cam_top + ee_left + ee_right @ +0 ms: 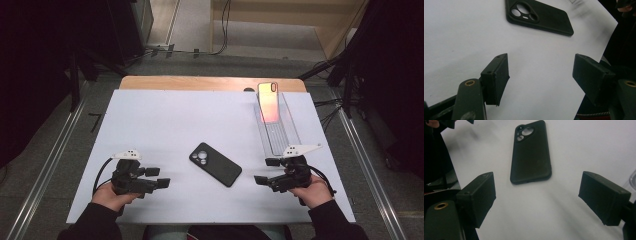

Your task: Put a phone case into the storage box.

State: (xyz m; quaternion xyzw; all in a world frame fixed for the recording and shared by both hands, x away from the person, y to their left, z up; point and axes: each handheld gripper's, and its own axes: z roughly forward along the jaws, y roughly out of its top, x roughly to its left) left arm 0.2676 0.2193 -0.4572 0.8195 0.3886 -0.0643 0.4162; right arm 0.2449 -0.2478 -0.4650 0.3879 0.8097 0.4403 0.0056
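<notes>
pink phone (269, 102) in clear rack (280, 131)

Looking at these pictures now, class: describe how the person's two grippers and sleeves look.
Both the left gripper and the right gripper are black, with two blocky rectangular jaws, brass-coloured pivot screws, a pale three-cornered plate on top and a trailing black cable. The sleeves are dark.
</notes>
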